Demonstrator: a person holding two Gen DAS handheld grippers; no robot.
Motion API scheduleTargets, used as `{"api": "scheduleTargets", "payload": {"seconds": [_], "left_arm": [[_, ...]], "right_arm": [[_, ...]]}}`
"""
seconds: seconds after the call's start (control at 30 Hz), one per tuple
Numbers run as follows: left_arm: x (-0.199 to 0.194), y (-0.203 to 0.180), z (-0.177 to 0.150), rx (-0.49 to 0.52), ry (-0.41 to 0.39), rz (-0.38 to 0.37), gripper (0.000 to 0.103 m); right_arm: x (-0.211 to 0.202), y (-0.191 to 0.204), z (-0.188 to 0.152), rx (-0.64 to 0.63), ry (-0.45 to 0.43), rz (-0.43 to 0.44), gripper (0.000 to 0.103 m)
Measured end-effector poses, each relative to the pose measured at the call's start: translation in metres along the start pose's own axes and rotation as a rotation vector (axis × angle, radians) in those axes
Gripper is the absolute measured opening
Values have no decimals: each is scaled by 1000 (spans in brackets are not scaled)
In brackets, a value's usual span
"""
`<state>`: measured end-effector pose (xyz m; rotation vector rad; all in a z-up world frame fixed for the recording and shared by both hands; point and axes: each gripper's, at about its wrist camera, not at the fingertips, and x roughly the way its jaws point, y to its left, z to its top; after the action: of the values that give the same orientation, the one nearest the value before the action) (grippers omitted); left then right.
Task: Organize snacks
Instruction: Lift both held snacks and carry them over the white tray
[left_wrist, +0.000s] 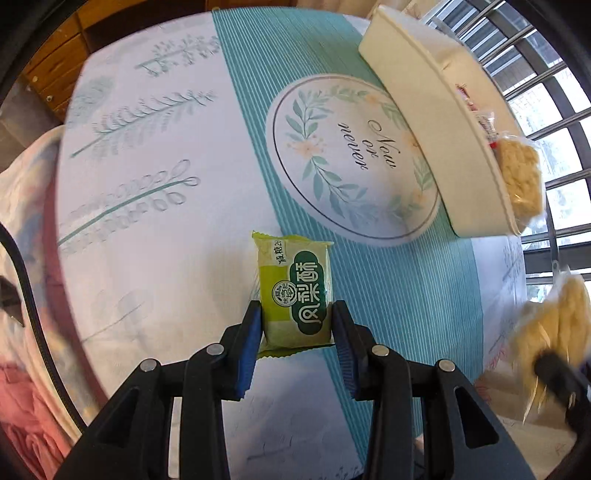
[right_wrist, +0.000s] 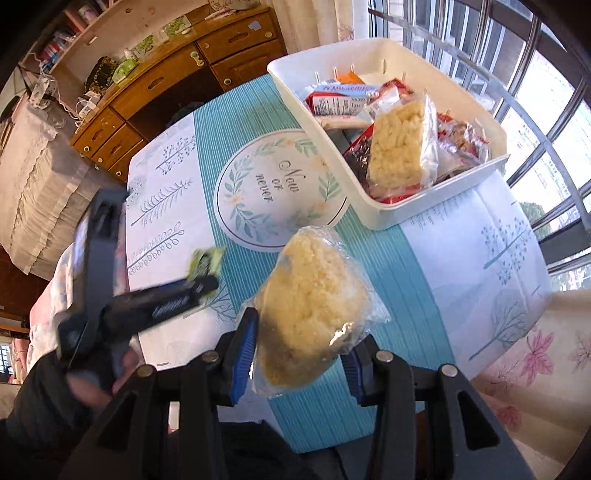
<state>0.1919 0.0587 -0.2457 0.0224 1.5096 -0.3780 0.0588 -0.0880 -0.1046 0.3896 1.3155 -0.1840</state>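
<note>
The left hand-held gripper (left_wrist: 297, 325) has its blue-padded fingers (left_wrist: 248, 347) clamped on something, and the right hand-held gripper (right_wrist: 301, 343) is likewise closed around its load.

Tablecloth (left_wrist: 155, 258) lies bare — only the bin (right_wrist: 373, 206) blocks far-right.

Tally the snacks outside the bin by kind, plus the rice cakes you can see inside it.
Green pastry packs, in the left gripper: 1
Rice cakes, in the right gripper: 1
Rice cakes in the bin: 1
Total: 3
The other packs in the bin overlap too much to count.
</note>
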Motion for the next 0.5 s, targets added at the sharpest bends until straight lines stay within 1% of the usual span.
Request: {"api": "scheduleTargets", "payload": {"seconds": [0.03, 0.1, 0.27, 0.4, 0.5], "left_arm": [[-8, 2, -5, -2, -10, -2, 36], [-19, 1, -6, -12, -27, 2, 36], [-54, 0, 10, -53, -76, 12, 36], [-70, -18, 12, -101, -106, 16, 36], [-78, -43, 18, -124, -110, 21, 36]], "right_arm": [[-1, -1, 1, -5, -5, 0, 42], [-5, -4, 4, -14, -16, 4, 42], [-10, -18, 20, -41, -32, 20, 42], [-14, -32, 42, -103, -35, 43, 42], [-15, -45, 58, -145, -28, 69, 42]]}}
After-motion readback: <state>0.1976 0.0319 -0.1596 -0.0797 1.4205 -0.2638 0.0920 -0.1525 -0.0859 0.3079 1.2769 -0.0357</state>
